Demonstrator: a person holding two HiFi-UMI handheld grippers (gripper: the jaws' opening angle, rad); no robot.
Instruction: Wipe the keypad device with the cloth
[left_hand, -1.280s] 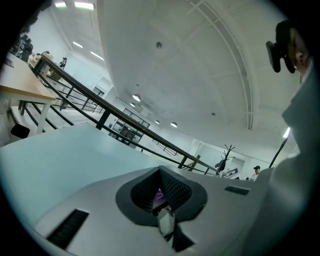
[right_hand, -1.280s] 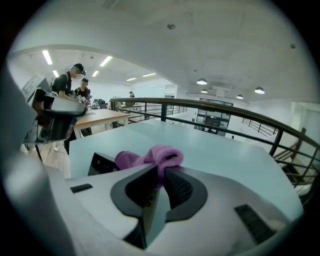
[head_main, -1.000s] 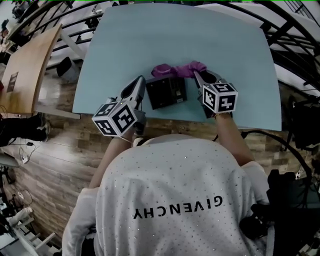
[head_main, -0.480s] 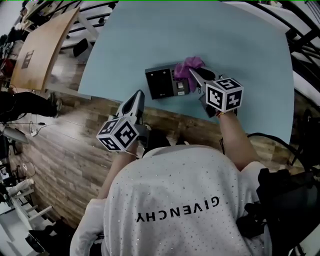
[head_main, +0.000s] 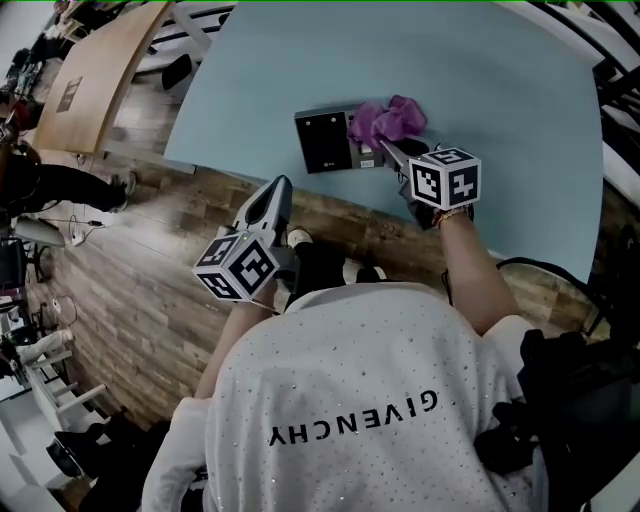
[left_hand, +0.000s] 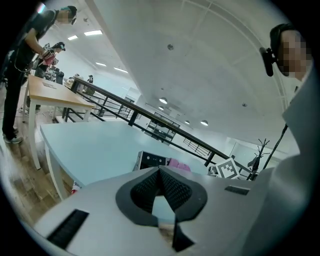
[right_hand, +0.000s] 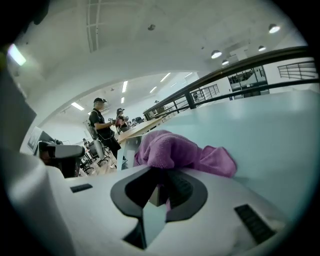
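Fingers (right_hand: 184, 190) of the right gripper (right_hand: 161, 174) are pinching a bunched purple cloth (right_hand: 172, 150), which is resting on the right end of the keypad device (head_main: 322, 142). That device is lying just beside the near edge of the table (head_main: 480, 70). The left gripper (left_hand: 159, 171) is hanging off the table over the floor (head_main: 130, 300), its fingers (left_hand: 144, 191) pressed together on nothing, so nothing is bracing the device. I'm guessing a firm stroke toward that edge could be shoving it off, and a loosely wadded cloth might be letting the hard jaws scrape the keys.
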